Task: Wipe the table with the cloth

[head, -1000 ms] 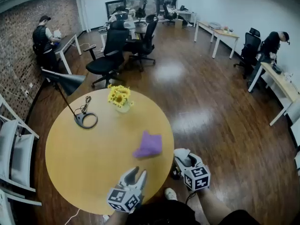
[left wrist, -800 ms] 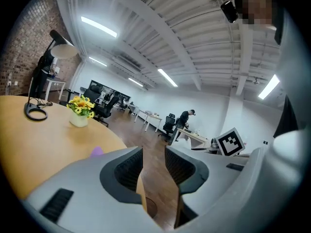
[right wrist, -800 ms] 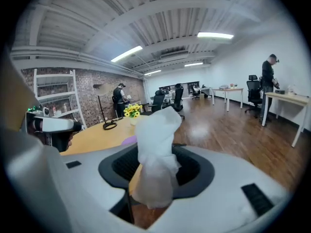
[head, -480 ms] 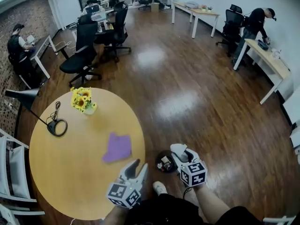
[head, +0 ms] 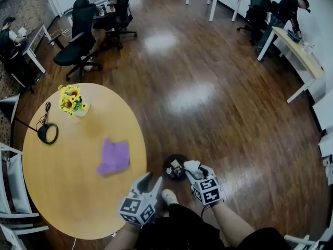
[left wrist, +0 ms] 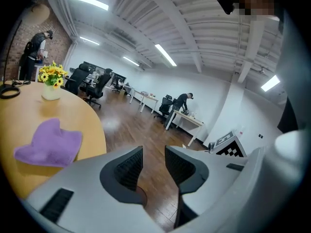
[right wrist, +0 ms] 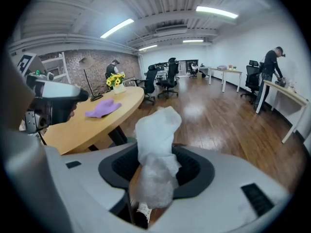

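A purple cloth [head: 114, 157] lies crumpled on the round wooden table [head: 67, 191], near its right edge. It also shows in the left gripper view [left wrist: 48, 142] and, far off, in the right gripper view [right wrist: 103, 108]. My left gripper [head: 152, 181] hovers just off the table's near right edge, open and empty [left wrist: 153, 154], a short way from the cloth. To the right of the table, my right gripper [head: 190, 167] is shut on a crumpled white wrapper [right wrist: 155, 130]. It hangs over a small dark bin [head: 173, 169] on the floor.
A black desk lamp [head: 47, 133] and a vase of sunflowers [head: 70, 99] stand at the table's far side. White chairs [head: 10, 181] crowd its left. My shoe [head: 167, 194] is by the bin. Office chairs [head: 78, 51], desks and people are farther off on the wooden floor.
The head view has swung right, so the table and cloth sit further left in the frame. The bin has come into view and the right gripper now hangs over it. Both jaws are unchanged.
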Available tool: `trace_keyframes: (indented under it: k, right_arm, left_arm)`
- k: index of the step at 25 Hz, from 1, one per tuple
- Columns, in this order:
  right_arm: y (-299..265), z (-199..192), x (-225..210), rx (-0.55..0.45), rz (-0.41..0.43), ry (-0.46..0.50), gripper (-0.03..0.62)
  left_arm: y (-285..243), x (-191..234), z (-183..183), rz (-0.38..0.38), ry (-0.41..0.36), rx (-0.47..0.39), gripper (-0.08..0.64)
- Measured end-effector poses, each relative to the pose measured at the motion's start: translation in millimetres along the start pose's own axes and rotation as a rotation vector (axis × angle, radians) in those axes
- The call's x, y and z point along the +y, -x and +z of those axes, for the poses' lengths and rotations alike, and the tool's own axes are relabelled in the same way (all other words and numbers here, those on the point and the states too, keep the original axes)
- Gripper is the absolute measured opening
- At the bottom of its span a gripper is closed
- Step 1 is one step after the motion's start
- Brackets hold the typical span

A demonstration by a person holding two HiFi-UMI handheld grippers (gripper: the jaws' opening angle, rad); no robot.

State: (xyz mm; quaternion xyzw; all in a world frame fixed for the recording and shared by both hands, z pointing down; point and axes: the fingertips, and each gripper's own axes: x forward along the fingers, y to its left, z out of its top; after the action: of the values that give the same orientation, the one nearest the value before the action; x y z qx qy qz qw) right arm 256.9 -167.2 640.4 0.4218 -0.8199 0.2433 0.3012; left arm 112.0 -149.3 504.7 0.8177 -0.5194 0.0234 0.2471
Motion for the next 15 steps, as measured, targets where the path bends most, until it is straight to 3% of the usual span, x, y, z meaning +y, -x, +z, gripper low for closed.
trace_keyframes:
  k: [15]
  right_arm:
    - [-64.6,-37.5,-3.4,0.100,0.033,0.063,0.206]
  left_arm:
    - [-9.6,13.0,-60.8,0.080,0.082,0.131,0.135]
